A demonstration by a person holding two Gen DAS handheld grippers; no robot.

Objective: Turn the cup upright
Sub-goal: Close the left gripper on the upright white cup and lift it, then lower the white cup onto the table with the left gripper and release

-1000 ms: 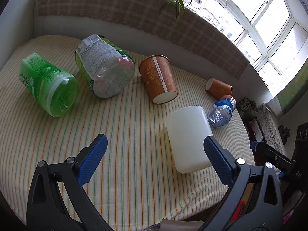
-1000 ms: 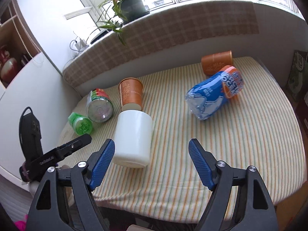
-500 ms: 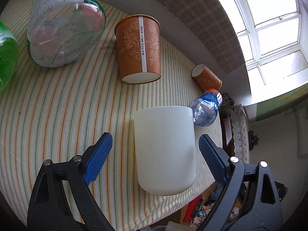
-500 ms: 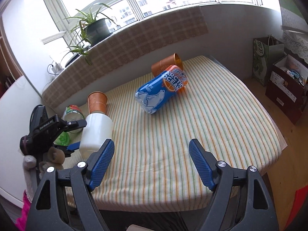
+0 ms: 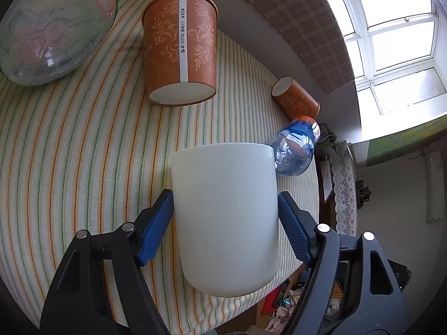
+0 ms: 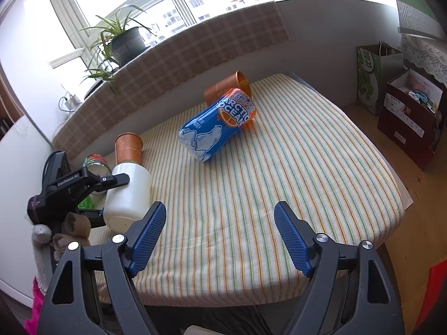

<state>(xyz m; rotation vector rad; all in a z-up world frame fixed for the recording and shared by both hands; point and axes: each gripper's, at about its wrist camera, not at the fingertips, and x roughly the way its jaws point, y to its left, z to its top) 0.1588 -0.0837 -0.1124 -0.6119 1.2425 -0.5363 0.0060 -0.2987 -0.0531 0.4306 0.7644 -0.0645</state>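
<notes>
A plain white cup [image 5: 226, 217] lies on its side near the front edge of the striped table [image 5: 83, 145], its closed base towards my left camera. My left gripper [image 5: 225, 209] has its blue pads against both sides of the cup and is shut on it. The cup also shows at the left of the right wrist view [image 6: 127, 195], with the left gripper [image 6: 83, 184] around it. My right gripper [image 6: 219, 234] is open and empty above the table's front edge, well to the right of the cup.
A large orange paper cup [image 5: 180, 47] lies on its side behind the white cup. A clear jar [image 5: 53, 25] lies at the far left. A small orange cup [image 6: 226, 89] and a blue Arctic Ocean can [image 6: 218, 128] lie at the back. Boxes [image 6: 410, 114] stand on the floor at right.
My left gripper moved forward around the white cup and closed on it. The right gripper drew back and swung right, staying open.
</notes>
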